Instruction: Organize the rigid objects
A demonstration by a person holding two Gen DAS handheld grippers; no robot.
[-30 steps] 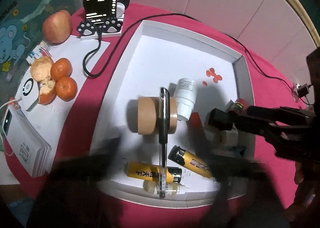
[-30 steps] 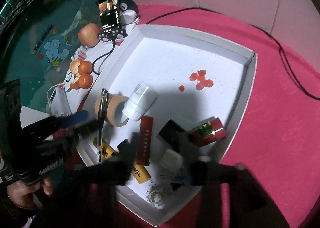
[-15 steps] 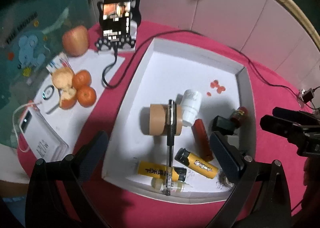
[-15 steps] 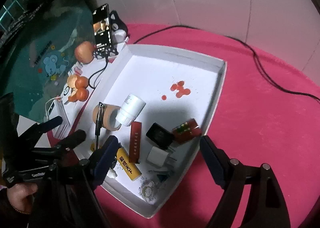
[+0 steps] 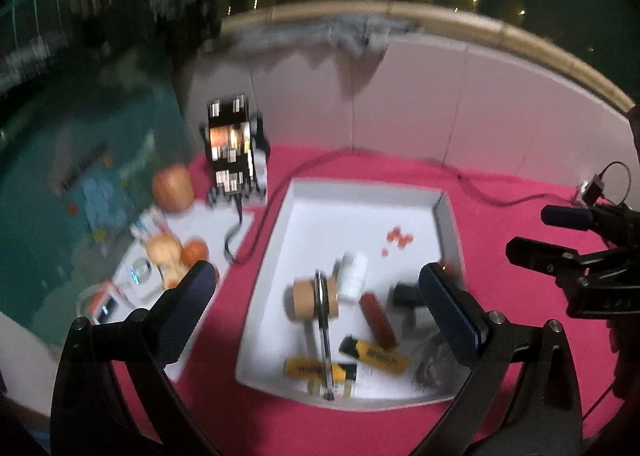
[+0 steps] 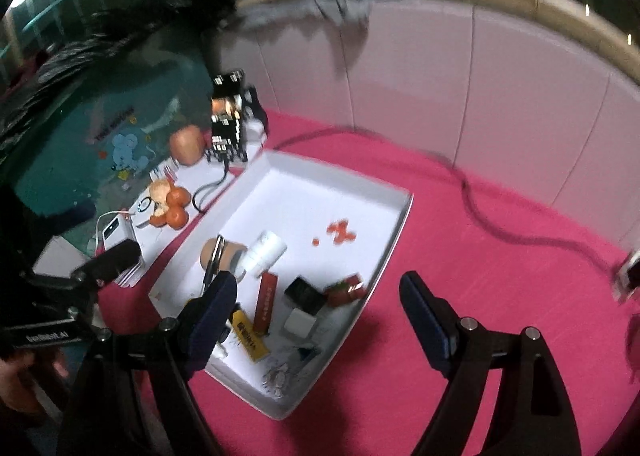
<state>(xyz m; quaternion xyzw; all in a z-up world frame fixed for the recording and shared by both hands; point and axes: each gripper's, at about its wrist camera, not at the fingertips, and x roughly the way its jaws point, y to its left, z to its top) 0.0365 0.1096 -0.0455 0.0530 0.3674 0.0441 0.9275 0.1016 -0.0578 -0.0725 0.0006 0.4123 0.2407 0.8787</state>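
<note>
A white tray [image 5: 352, 196] [image 6: 304, 176] on the pink cloth holds the objects: a tan tape roll [image 5: 306, 298] [image 6: 228, 256] with a black pen [image 5: 324, 336] across it, a white bottle [image 5: 354, 276] [image 6: 266, 250], a red bar [image 5: 378, 320] [image 6: 266, 302], yellow lighters [image 5: 376, 354] [image 6: 250, 340], a black box [image 6: 304, 292], a white cube [image 6: 300, 324] and a red box [image 6: 346, 288]. My left gripper [image 5: 316, 312] is open and empty, well above the tray's near end. My right gripper [image 6: 320, 320] is open and empty, above the tray's near right edge.
A phone on a stand [image 5: 234, 152] [image 6: 228, 120], an apple [image 5: 172, 186] [image 6: 186, 144], oranges [image 6: 172, 204] and a white power bank [image 6: 116, 232] sit left of the tray. A black cable [image 6: 500, 224] runs across the pink cloth. A pale wall [image 6: 480, 96] rises behind.
Both grippers have pulled up and back from the tray, so it looks smaller and farther. Both sets of fingers have come into view, open. Nothing in the tray has moved.
</note>
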